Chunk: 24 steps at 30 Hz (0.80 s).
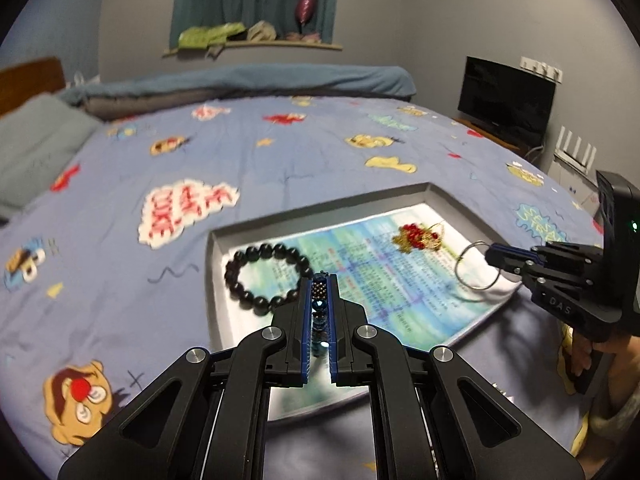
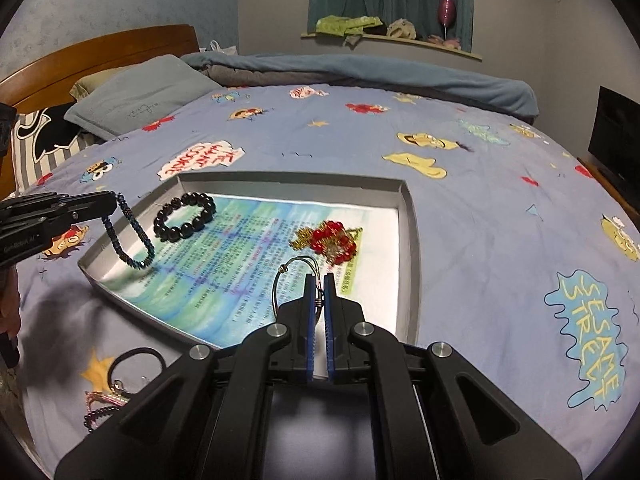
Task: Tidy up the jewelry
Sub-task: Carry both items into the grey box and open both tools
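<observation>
Left wrist view: left gripper [image 1: 321, 280] clamped narrow on blue beaded strand [image 1: 319, 304], beads running between jaws; limp, light, likely swings, beads slick, so pinch across beads. Strand's loop hangs past jaw tips over near corner of grey tray [image 2: 412, 216], just short of black bead bracelet [image 2: 185, 216]. Right gripper [image 2: 319, 280] pinched on thin wire bangle [image 2: 296, 276]; springy, slippery; ring juts ahead-left of jaws, red-gold ornament [image 2: 330, 240] just beyond tips

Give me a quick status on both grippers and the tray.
Left gripper shut on blue bead strand. Right gripper shut on wire bangle. Both over tray; black bracelet, red cluster inside. Nothing blocking.
</observation>
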Motion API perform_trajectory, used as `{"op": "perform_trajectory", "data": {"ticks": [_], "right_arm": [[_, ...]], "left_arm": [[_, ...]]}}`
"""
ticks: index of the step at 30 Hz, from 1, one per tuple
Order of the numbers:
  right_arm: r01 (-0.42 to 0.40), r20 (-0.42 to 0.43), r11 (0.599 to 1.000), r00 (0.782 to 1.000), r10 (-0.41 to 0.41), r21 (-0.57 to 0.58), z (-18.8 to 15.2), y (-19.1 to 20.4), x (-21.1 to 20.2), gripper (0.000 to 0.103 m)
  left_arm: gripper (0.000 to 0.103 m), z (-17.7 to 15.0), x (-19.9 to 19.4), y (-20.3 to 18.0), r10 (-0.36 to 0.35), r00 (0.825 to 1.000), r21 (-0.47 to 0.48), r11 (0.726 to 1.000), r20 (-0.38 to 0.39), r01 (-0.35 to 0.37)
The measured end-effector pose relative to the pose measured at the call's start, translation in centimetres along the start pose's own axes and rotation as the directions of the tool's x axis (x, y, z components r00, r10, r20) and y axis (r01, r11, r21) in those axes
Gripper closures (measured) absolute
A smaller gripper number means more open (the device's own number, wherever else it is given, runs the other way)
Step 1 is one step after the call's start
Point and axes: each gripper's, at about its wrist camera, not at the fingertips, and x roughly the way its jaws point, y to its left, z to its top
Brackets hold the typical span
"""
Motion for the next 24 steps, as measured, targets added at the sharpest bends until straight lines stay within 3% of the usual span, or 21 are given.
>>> {"op": "perform_trajectory", "data": {"ticks": [14, 19, 24], "right_arm": [[0.008, -0.071, 0.999, 0.997, -0.006, 0.033, -0.4, -1.0, 1.3, 0.099], [0.014, -0.082, 0.999, 0.997, -0.011, 0.036, -0.4, -1.0, 1.8, 0.099], [0.012, -0.089, 0.999, 0.996, -0.008, 0.041, -0.4, -1.1, 2.2, 0.099]], "left_arm": [[0.095, -1.8, 2.8, 2.6, 0.082, 0.987, -0.047, 0.995, -0.139, -0.089], [0.095, -2.1, 3.4, 2.2, 0.053, 0.986, -0.042, 0.997, -0.159, -0.060], [0.095, -2.2, 3.9, 0.9, -0.033, 0.986, -0.049, 0.998, -0.165, 0.025]]}}
